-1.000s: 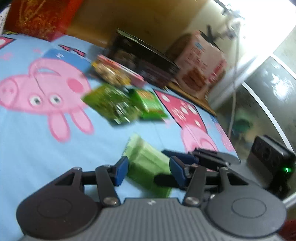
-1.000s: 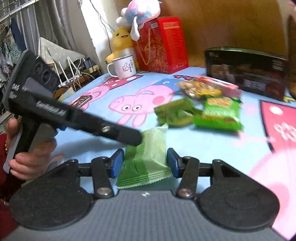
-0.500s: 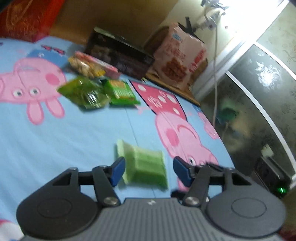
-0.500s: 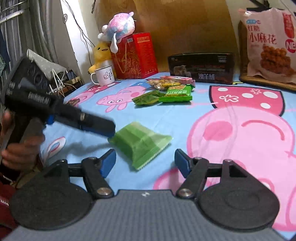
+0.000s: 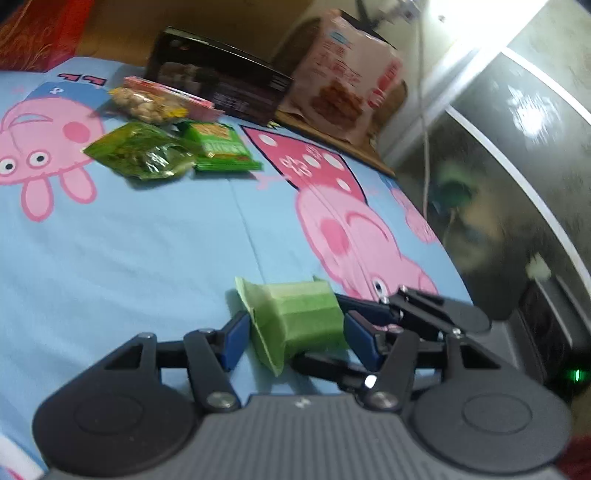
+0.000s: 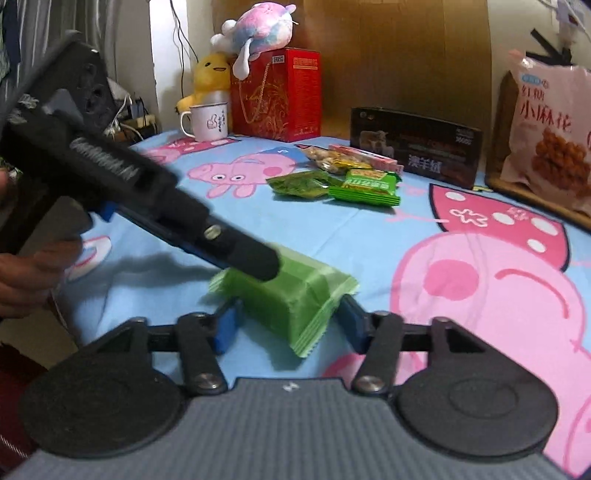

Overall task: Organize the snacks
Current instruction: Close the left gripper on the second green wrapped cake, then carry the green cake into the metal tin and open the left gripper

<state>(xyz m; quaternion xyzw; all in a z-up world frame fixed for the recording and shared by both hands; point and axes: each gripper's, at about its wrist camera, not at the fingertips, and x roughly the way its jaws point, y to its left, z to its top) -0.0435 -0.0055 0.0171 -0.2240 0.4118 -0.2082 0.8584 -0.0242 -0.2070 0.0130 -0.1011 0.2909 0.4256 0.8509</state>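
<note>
- Blue pig-print sheet point(image 5: 147, 258) is seen across both views; wood panelling is seen behind it. Where is the packet?
- Green packet point(image 5: 299, 317) is found low on the sheet, well apart from the other snacks; it is framed by both grippers at once, one from each side.
- Left gripper point(image 5: 295, 338) state?
- Jaws have just been closing; packet is set between the blue pads point(image 5: 232, 338); pads are seen just beside its sides; real contact cannot be told, the view is blurred. From the right wrist view its black finger is seen laid over the packet's far top edge; a hand point(image 6: 26, 273) is seen on its grip at the left edge.
- Right gripper point(image 6: 288, 326)?
- Jaws have just been closing too; packet is caught between the pads; one pad is pressed on its lower left side, the other on its crimped end; it is clamped, as far as can be seen.
- Rest of the snacks?
- Grouped further up the sheet; nut bag point(image 5: 147, 105) is laid at the back, crumpled green bag point(image 5: 140, 151) in front of it, flat green pack point(image 5: 218, 147) touching that on the right.
- Background?
- Black box point(image 5: 221, 81) is stood behind the group; pink bag point(image 5: 343, 85) is propped to its right; red box point(image 6: 277, 96), mug point(image 6: 207, 120) and two plush toys point(image 6: 258, 26) are seen at the far left corner.
</note>
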